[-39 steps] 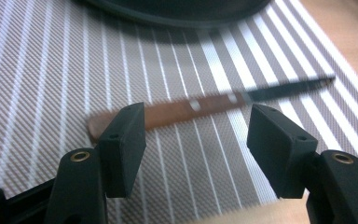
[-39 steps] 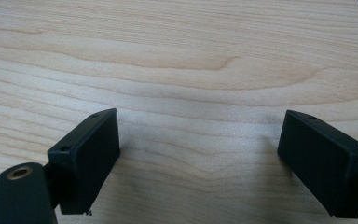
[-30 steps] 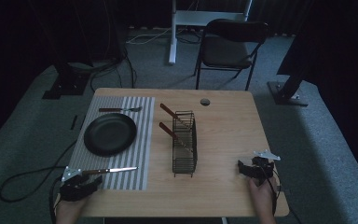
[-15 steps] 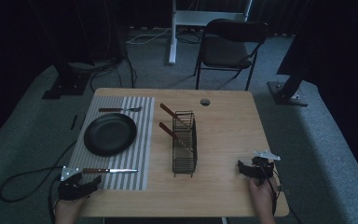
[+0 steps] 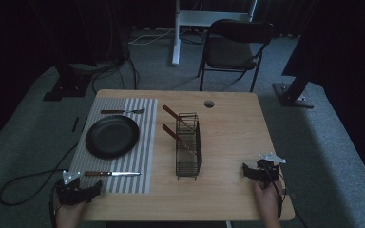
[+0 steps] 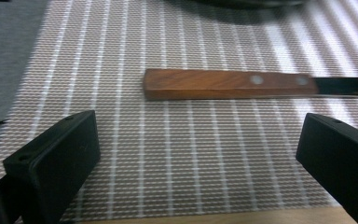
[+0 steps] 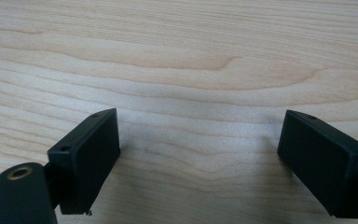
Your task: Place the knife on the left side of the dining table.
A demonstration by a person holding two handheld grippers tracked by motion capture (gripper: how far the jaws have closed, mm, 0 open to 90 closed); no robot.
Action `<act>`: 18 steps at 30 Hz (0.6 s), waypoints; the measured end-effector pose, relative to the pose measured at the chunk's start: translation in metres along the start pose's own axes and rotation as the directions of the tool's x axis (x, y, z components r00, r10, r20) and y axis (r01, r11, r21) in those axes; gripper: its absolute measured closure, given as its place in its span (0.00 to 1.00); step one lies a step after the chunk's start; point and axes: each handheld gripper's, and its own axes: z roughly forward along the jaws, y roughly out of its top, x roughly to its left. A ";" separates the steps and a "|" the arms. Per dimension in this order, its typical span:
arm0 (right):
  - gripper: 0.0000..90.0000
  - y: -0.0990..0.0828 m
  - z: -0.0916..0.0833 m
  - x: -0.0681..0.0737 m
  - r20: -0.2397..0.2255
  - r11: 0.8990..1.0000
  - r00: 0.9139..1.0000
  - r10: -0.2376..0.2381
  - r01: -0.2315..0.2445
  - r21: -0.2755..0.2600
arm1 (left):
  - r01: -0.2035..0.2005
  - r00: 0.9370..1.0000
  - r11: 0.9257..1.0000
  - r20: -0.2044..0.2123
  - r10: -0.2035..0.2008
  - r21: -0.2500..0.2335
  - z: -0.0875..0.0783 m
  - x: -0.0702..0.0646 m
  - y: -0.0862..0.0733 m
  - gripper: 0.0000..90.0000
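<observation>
Dark studio: stand bases (image 5: 62,88), floor cables (image 5: 116,66)

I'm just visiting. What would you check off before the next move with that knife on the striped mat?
1. Knife lies flat on the striped placemat: ok.
2. Left gripper has just been opening, jaws wide, nothing between them: ok.
3. Knife apart from the black plate: ok.
4. Right gripper open over bare table: ok.
5. Two more utensils lean in the wire caddy: ok.
6. Knife blade straight with the mat edge: cannot tell.
</observation>
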 end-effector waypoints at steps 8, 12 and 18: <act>0.13 0.000 0.000 0.000 0.000 1.000 1.000 -0.001 0.001 0.000 | -0.015 0.999 1.000 -0.044 0.015 0.005 0.003 0.000 0.002 0.00; 0.13 0.000 0.000 0.000 0.000 1.000 1.000 0.000 0.000 0.000 | -0.037 0.998 0.999 -0.048 0.038 0.024 0.004 0.000 0.003 0.00; 0.13 0.000 0.000 0.000 0.000 1.000 1.000 0.000 0.000 0.000 | -0.064 0.996 0.997 -0.061 0.066 0.031 0.005 -0.003 0.002 0.00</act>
